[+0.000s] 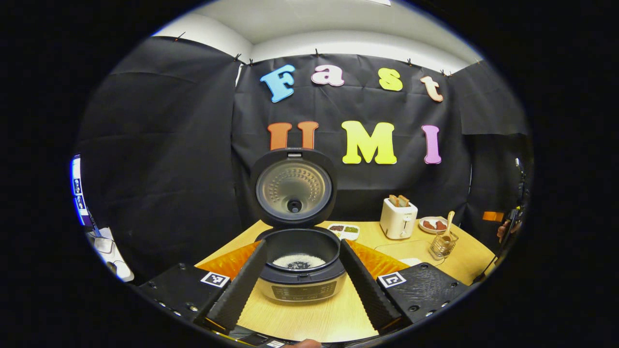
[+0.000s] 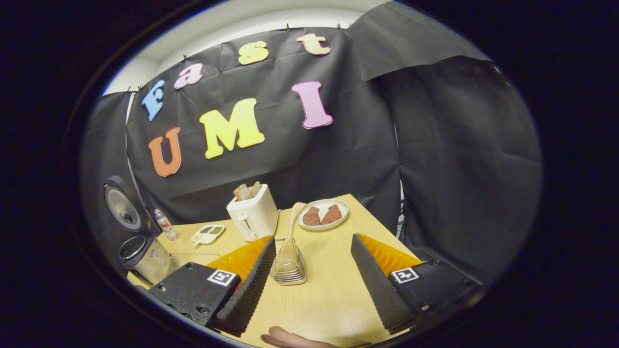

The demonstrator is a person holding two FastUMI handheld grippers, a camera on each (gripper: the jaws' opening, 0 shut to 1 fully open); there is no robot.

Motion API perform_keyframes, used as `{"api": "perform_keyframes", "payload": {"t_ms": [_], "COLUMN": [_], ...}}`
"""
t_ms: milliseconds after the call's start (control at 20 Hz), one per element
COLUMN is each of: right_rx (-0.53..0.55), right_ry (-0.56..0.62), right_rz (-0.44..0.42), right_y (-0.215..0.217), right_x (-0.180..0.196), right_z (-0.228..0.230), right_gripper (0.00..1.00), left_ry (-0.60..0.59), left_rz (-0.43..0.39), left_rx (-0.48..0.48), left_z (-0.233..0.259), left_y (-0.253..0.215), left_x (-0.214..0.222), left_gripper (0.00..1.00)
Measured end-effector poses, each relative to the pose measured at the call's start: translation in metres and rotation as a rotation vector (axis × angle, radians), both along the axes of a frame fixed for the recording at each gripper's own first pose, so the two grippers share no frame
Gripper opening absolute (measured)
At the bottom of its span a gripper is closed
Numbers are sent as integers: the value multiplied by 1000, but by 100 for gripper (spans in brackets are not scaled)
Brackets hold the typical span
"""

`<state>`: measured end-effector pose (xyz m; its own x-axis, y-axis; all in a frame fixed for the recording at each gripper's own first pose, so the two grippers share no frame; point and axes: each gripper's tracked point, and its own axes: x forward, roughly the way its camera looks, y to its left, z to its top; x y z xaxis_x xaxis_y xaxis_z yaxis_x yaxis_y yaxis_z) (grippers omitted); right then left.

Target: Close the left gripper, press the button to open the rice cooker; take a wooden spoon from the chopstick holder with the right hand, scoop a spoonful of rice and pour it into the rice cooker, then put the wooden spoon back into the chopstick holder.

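One tabletop (image 1: 309, 316), pale wood, carries every item listed.

Rice cooker (image 1: 301, 270): stands at the near middle of the tabletop in the left gripper view, lid (image 1: 293, 187) swung fully up and upright behind the pot, inner pot holding a shallow layer of white rice (image 1: 299, 261). In the right gripper view it sits at the far left edge, lid likewise raised.

Left gripper (image 1: 302, 278): released, both fingers spread wide, the cooker body between them and apart from each.

Right gripper (image 2: 312, 278): released, fingers wide apart over bare tabletop; the chopstick holder stands just beside the left-hand finger in its own view, whether touching cannot be told.

Toaster (image 2: 253, 214): white, two slices standing in its slots, behind the chopstick holder.

Plate (image 2: 322, 214): white, round, two brown pieces on it, right of the toaster near the far tabletop edge.

Divided dish (image 2: 207, 233): small, white, dark and green contents, between cooker and toaster.

Chopstick holder (image 2: 288, 268): clear, ribbed, upright on the tabletop in front of the toaster.

Wooden spoon (image 2: 291, 227): stands in the chopstick holder, handle up and leaning slightly toward the plate.

Small bottle (image 2: 165, 224): upright near the back wall, beside the cooker.
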<state>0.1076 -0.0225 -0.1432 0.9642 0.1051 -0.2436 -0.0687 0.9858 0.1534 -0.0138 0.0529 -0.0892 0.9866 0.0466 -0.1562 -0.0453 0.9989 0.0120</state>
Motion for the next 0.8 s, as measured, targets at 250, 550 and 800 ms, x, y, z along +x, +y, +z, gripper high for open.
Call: {"api": "perform_keyframes", "payload": {"t_ms": [250,550,800], "right_rx": [-26,-134,-146], "right_ry": [26,70,127], "right_rz": [30,110,124], "right_y": [19,51,66], "right_x": [53,112,161], "right_z": [-25,-59,-75], "right_gripper": [96,100,100], "left_ry": [15,21,44], "left_rz": [29,32,42], "left_rx": [24,47,58], "left_z": [-9,-20,-34], "left_y": [14,18,22], "left_x": [3,11,16], "left_gripper": [96,96,95]}}
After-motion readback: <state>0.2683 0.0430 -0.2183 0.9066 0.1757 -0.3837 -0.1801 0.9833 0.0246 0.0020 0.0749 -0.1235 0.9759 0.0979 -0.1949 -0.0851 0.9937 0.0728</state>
